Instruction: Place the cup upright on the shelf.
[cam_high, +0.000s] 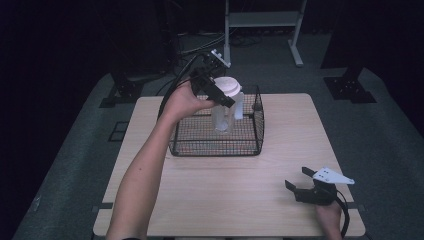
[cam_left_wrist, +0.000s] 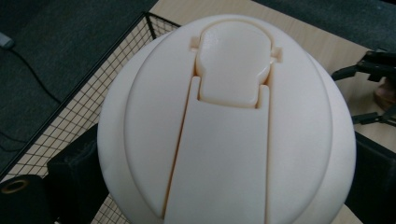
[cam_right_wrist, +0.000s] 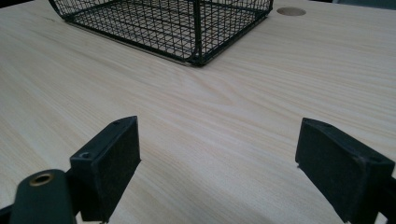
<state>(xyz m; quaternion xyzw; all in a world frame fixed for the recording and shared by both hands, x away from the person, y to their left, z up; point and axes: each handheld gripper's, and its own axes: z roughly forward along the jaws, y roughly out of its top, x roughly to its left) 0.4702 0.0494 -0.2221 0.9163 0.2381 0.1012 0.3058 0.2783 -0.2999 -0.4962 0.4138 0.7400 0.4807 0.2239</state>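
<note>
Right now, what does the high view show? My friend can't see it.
The left gripper holds a clear bottle by its white lid over a black wire basket on a wooden table. The right gripper rests open near the table's front right corner.

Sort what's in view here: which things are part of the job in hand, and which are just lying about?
In play:
- clear bottle with white lid, standing in the basket
- black wire basket
- left gripper, fingers closed on the lid's sides

Lying about or idle:
- right gripper, open, low over the bare table
- cables on the floor
- metal stand beyond the table
</note>
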